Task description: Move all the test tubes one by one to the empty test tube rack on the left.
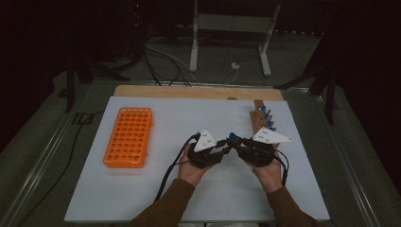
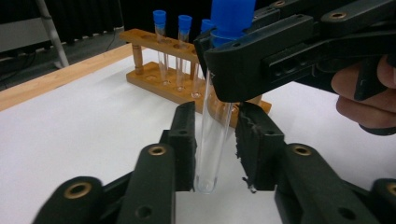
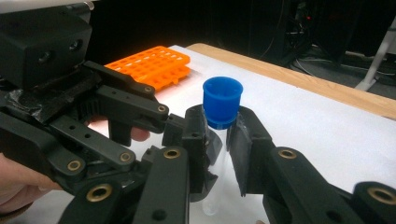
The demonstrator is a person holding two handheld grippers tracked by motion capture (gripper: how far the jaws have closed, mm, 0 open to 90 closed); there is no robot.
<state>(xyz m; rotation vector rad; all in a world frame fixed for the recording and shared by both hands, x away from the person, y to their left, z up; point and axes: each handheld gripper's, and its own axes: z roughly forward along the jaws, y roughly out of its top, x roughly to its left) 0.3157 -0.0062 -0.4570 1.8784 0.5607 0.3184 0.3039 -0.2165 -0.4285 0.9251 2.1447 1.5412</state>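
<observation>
Dim room, white tabletop (image 1: 142, 189). Right hand-held gripper (image 3: 219, 133) was clamped on the capped tube (image 2: 212, 140) mid-table; left hand-held gripper (image 2: 215, 140) stood apart around its lower end. Thin, slippery glass, probably fragile: grip below the cap.

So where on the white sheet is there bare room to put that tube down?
Free: the stretch between the orange rack and the left tongs, and the near strip in front of the hands. Crowded: the middle right, where both tongs meet on the tube beside the wooden rack.
</observation>
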